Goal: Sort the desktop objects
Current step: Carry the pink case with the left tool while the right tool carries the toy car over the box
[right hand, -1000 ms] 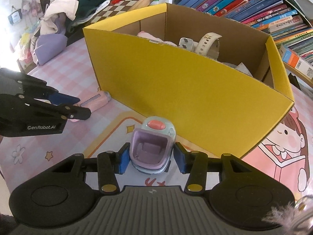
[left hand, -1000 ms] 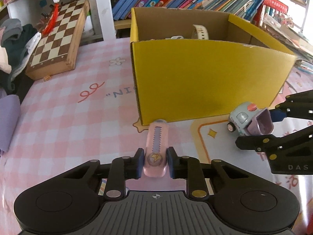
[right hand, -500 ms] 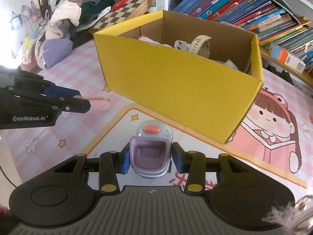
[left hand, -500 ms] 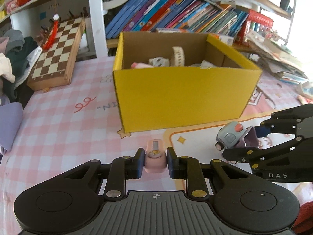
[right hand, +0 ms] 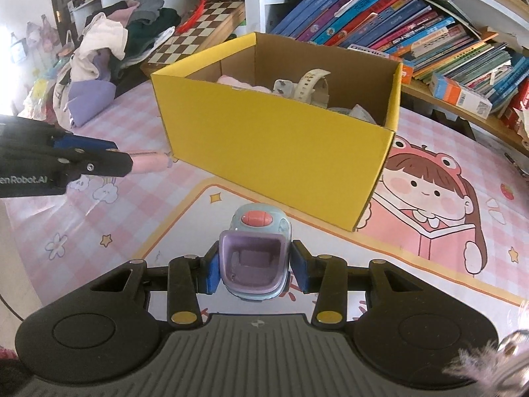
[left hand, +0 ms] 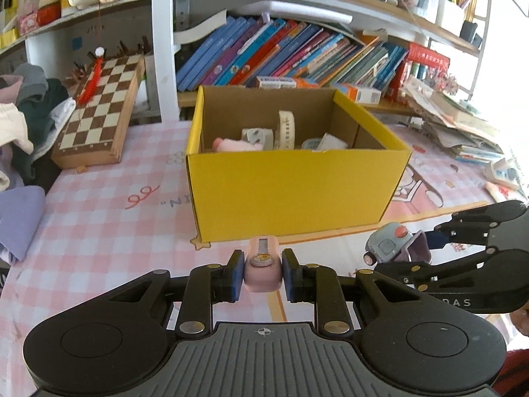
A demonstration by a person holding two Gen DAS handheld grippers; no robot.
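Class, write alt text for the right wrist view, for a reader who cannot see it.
The right gripper holds a small pastel toy car above a pink cartoon tablecloth, facing an open yellow cardboard box that already holds a watch and other small items. At the left edge, the left gripper holds a pink utility knife.

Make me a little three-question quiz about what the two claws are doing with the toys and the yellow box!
1. True or false: the left claw is shut on the pink utility knife.
2. What does the right claw hold? A) white watch B) toy car C) chessboard
3. Fill in: the white watch lies inside the ____ box.

Key: 1 true. 2 B, the toy car. 3 yellow.
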